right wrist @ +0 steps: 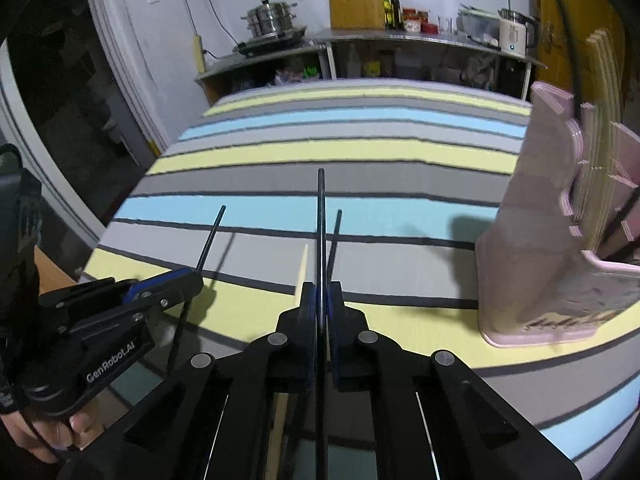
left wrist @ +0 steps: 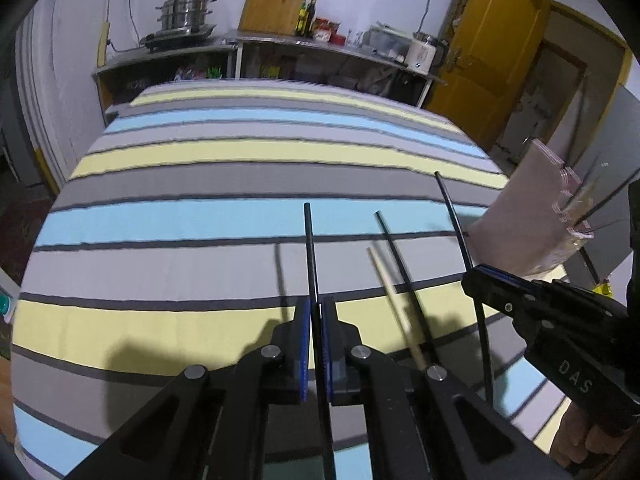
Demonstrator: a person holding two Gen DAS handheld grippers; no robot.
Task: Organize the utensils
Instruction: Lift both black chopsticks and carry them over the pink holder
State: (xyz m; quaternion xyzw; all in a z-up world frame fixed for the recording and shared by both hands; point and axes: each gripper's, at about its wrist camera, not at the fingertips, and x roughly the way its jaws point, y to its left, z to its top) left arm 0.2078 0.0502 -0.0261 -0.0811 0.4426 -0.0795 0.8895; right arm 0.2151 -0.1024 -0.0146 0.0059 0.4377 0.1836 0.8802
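My left gripper (left wrist: 316, 308) is shut on a black chopstick (left wrist: 310, 248) that points forward above the striped cloth. My right gripper (right wrist: 321, 290) is shut on another black chopstick (right wrist: 321, 220); it also shows in the left wrist view (left wrist: 472, 276) with its chopstick (left wrist: 452, 216). The left gripper shows in the right wrist view (right wrist: 192, 276) with its chopstick (right wrist: 212, 236). On the cloth between them lie a pale wooden chopstick (left wrist: 394, 304) and a black chopstick (left wrist: 400, 260), seen also in the right wrist view (right wrist: 303, 268) (right wrist: 334, 240). A pink slotted utensil holder (right wrist: 532, 240) stands at the right with several utensils in it.
The table is covered by a striped cloth (left wrist: 200, 184). Behind it stands a steel shelf (left wrist: 280, 46) with a steamer pot (left wrist: 186, 12), a cutting board (left wrist: 276, 2), bottles and a kettle (left wrist: 424, 52). A yellow door (left wrist: 492, 40) is at the far right.
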